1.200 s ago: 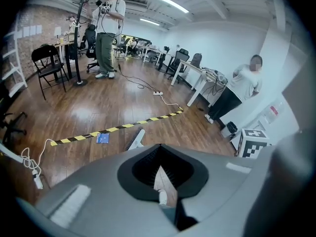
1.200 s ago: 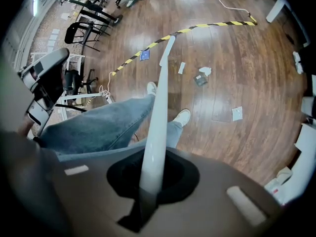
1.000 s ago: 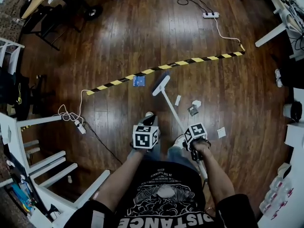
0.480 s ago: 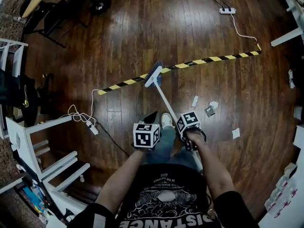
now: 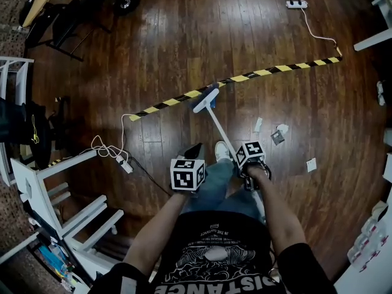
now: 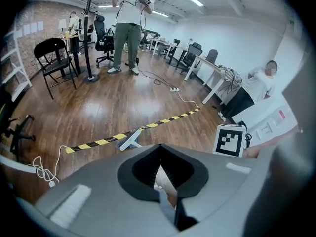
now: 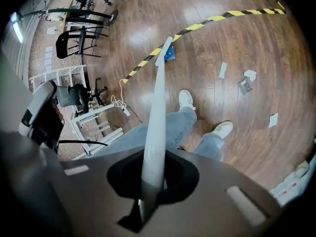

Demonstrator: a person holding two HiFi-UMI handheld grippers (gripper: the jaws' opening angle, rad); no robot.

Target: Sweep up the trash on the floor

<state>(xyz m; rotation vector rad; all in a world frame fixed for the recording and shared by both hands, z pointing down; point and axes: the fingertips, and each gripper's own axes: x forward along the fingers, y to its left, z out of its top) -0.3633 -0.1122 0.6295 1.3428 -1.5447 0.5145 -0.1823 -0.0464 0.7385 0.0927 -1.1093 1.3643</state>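
Head view has my right hand-held gripper (image 7: 149,190) clamped on the broom (image 5: 215,120), and my left hand-held gripper (image 6: 166,201) pinched narrow on what looks like a dark dustpan (image 5: 195,152). Paper scraps (image 5: 278,133) lie loose toward the floor's right edge, so I judge the sweeping barely begun.

Litter on the dark wood floor (image 5: 184,35), five pieces:
- one white paper strip (image 5: 258,124)
- one crumpled white wad (image 5: 282,128)
- one grey square wrapper (image 5: 277,138)
- one white square slip (image 5: 312,165)
- one blue flat packet (image 7: 169,54)

One white long-handled broom (image 5: 206,100). One black dustpan (image 5: 194,152). One yellow-black striped tape (image 5: 165,103). Two white power strips: far strip (image 5: 296,4), left strip (image 5: 125,166).
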